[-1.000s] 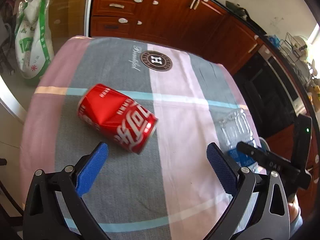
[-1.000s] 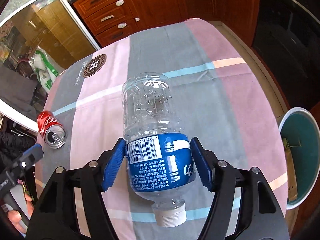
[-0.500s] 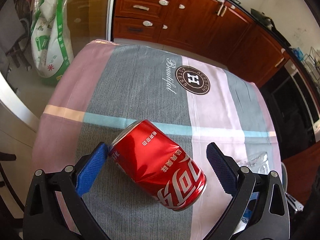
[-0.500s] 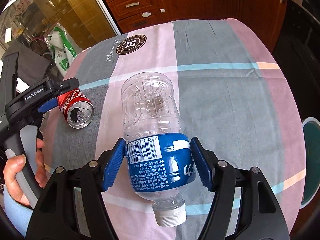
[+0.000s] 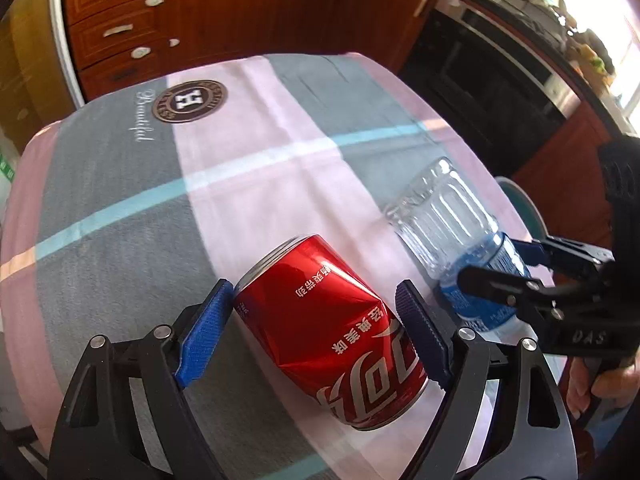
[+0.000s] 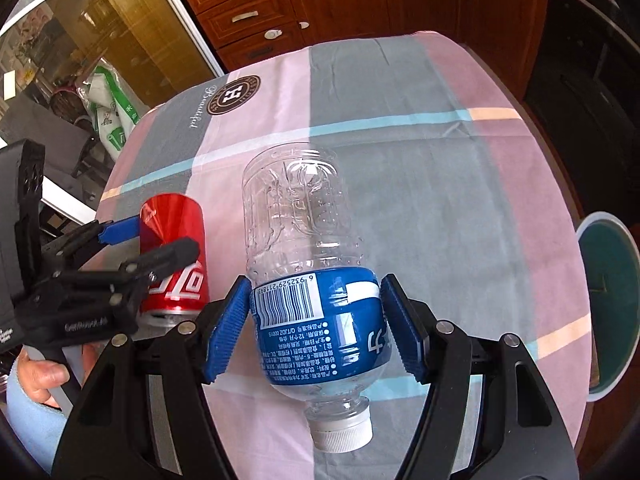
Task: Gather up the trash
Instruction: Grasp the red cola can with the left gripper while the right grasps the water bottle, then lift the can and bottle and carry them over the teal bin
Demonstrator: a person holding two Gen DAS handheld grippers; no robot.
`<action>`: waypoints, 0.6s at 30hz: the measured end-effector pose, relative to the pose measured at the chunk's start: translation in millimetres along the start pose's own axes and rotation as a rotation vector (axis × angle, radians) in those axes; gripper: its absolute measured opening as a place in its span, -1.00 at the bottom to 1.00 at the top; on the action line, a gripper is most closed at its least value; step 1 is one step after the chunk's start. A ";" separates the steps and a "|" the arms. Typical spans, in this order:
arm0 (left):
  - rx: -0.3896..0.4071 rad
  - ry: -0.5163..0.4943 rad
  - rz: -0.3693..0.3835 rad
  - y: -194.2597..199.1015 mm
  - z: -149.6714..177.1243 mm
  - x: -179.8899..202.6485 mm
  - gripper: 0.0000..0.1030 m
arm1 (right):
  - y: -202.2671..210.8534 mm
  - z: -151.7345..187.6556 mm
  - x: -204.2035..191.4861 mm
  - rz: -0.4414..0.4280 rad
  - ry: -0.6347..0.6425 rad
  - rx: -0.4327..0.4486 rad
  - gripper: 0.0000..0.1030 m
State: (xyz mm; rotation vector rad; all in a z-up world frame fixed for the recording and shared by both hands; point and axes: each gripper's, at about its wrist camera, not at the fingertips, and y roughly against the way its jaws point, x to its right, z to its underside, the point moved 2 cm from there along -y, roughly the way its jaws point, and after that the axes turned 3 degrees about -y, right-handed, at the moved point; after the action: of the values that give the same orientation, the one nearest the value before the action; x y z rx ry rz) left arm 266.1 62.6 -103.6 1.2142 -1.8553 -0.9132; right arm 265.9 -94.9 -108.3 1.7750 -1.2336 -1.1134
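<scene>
Trash on the checked tablecloth [image 5: 120,208]: one dented red can [image 5: 332,320], now lying between the left gripper [image 5: 312,320] jaws, which have just been closing around it, and one clear bottle [image 6: 308,264], clamped as before by the right gripper [image 6: 316,324]. One bin [image 6: 612,304] stands beside the table.

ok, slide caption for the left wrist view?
Left gripper closing around a dented red can on the tablecloth; right gripper at the bottle.

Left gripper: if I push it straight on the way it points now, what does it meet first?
The red can. It lies on its side, already between the left gripper's jaws, which have just been closing, and nothing else is in front. Past the can comes only the tablecloth, though depth is hard to judge.
</scene>
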 end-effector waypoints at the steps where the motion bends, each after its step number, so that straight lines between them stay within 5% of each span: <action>1: -0.008 -0.018 0.008 -0.5 2.8 8.4 0.63 | 2.7 3.6 7.2 0.001 -0.016 -0.003 0.24; 9: -0.045 -0.066 0.006 5.5 14.7 56.4 0.64 | 25.4 39.4 46.6 -0.004 -0.100 -0.004 0.24; 18: -0.049 0.014 -0.045 22.8 33.5 60.0 0.77 | 42.7 67.5 60.8 -0.041 -0.119 0.008 0.24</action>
State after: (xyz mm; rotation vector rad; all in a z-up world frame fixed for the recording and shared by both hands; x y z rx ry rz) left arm 210.2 18.9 -89.0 1.2335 -1.7915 -0.9668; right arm 199.7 -170.3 -112.5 1.7684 -1.2775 -1.2550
